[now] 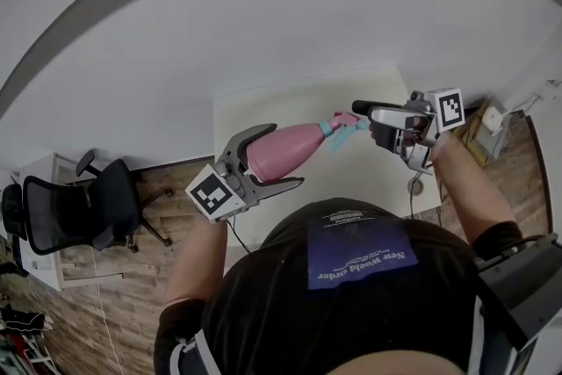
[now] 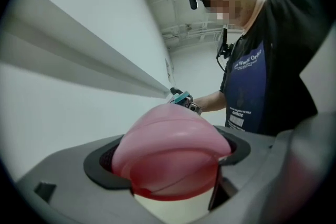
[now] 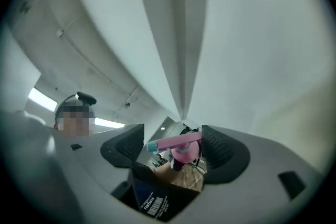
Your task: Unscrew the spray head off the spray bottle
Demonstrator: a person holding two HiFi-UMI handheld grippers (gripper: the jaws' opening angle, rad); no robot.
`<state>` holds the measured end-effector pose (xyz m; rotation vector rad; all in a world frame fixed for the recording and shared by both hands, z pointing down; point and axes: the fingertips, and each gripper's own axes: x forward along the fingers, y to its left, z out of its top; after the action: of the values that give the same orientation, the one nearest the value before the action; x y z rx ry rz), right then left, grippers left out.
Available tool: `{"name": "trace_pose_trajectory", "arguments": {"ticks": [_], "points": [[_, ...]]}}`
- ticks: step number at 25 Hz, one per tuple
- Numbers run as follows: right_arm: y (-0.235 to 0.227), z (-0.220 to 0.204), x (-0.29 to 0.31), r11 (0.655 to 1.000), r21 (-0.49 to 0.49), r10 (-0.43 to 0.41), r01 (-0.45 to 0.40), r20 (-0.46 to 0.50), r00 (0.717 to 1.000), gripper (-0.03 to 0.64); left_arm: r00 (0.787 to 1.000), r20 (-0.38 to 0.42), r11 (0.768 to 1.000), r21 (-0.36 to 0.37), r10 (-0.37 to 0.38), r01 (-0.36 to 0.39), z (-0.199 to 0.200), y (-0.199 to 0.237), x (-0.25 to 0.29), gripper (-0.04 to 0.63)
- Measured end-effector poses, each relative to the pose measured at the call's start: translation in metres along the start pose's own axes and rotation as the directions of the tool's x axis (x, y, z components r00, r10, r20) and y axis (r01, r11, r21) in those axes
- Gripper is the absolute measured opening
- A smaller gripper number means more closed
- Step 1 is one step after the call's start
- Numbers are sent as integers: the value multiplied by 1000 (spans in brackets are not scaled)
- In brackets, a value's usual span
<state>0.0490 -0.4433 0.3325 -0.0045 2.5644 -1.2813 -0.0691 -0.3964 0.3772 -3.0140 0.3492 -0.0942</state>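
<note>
A pink spray bottle (image 1: 285,149) lies level in the air above the table, with my left gripper (image 1: 279,158) shut around its body. In the left gripper view the bottle's rounded base (image 2: 168,149) fills the space between the pads. Its pink and teal spray head (image 1: 347,128) points right. My right gripper (image 1: 365,124) stands open around that head. In the right gripper view the spray head (image 3: 176,142) sits between the two dark pads (image 3: 125,147), with a gap on the teal nozzle side.
A cream table (image 1: 290,97) stands against the white wall below the bottle. A black office chair (image 1: 79,206) stands on the wooden floor at the left. A small round thing with a cable (image 1: 414,185) lies at the table's right edge.
</note>
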Motion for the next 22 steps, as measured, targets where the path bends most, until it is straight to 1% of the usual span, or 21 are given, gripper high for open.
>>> {"name": "trace_pose_trajectory", "arguments": {"ticks": [1,3,6,7,8,9,10,11,12,14,16,18,20,21,22], "points": [[-5,-3,3,998,67,-7,8,-13,1000,316,1000,-8,1000,24,4,-3,0,0,1,479],[-14,-13,9,988,150,-20,31,-72,997,316,1000,-22,997,77,4,-2,-1,-2,4,479],[-15,-23,18,972,235,24,8,-133,991,315,1000,-4,993,120,4,-4,2,-3,5,479],[-14,-24,20,968,250,39,-2,-146,988,314,1000,-5,991,131,7,-6,2,-2,4,479],[-12,-25,22,966,259,50,-7,-160,986,314,1000,-14,988,156,8,-5,2,-2,3,479],[-11,-26,23,964,264,57,-9,-173,983,314,1000,-26,978,207,1,5,3,-2,2,479],[-10,-26,24,963,269,62,-11,-184,981,314,999,-38,962,271,-11,21,5,-3,2,479],[-9,-27,25,962,273,68,-13,-192,979,314,999,-47,947,320,-21,35,6,-3,2,479],[-9,-29,26,962,274,73,-16,-200,977,314,998,-52,938,343,-25,42,6,-4,2,479],[-10,-36,30,963,268,79,-18,-219,973,314,997,-69,936,349,-23,45,0,-8,1,479],[-11,-43,36,966,260,79,-15,-241,967,314,996,-85,939,341,-21,49,-5,-11,0,479],[-13,-51,43,969,248,69,0,-271,960,314,996,-89,944,324,-28,55,-7,-13,1,479],[-16,-59,48,976,216,44,25,-308,950,313,996,-82,946,316,-39,64,-7,-16,5,479],[-18,-62,50,982,184,19,43,-323,946,291,996,-74,947,313,-45,66,-7,-17,7,479],[-20,-63,49,987,145,-13,65,-336,942,234,997,-66,951,301,-49,66,-6,-18,10,479]]}}
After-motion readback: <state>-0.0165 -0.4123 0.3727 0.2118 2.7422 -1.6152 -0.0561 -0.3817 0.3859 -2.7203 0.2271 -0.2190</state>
